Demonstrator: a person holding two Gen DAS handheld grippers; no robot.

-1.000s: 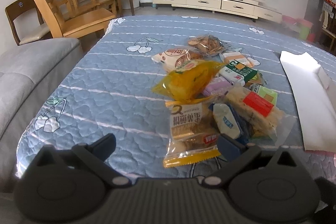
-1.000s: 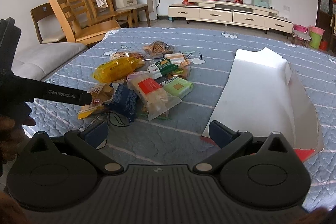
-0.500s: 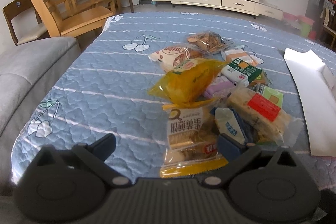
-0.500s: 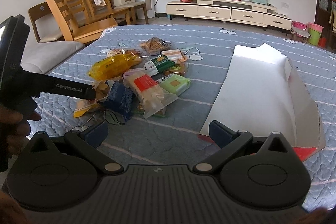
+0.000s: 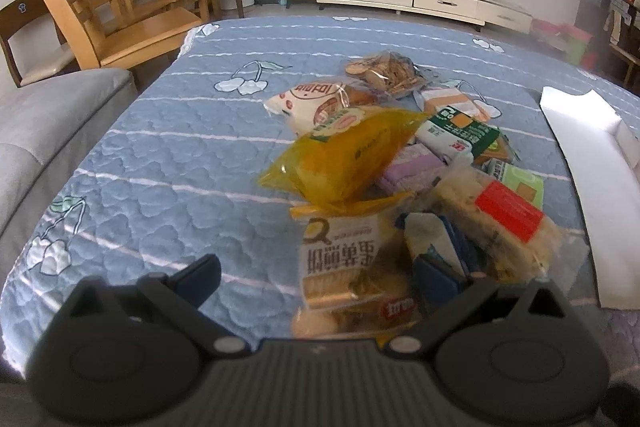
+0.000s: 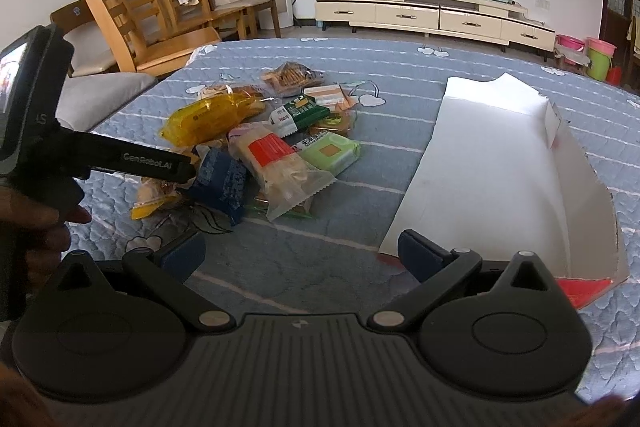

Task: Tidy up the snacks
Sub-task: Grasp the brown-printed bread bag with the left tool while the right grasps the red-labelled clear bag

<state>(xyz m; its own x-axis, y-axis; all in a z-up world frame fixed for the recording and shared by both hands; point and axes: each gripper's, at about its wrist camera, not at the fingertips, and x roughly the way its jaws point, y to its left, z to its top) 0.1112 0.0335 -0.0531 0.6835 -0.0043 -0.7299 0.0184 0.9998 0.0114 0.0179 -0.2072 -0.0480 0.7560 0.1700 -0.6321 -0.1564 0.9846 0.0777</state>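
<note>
The snacks lay in one pile on the table, which had a blue quilted cover w/ cherry prints. A yellow bag sat on top near the middle of the pile, partly over a clear pack w/ white label. Just right of this pack was a dark blue pack, and next to it a long clear pack w/ red label. Behind were a green-white pack, a light green pack and a clear bag of biscuits at the far end.

The left tongs were released, jaws wide apart, low over the near end of the pile; the white-label pack lay between the fingers, and the right finger was at the blue pack, but I cannot tell if it touched. In the right view the left tongs reached in from the left side.

The right tongs were also released, holding nothing, over bare cover btw. the pile and a white box. The box lay open and well to the right of the snacks.
</note>
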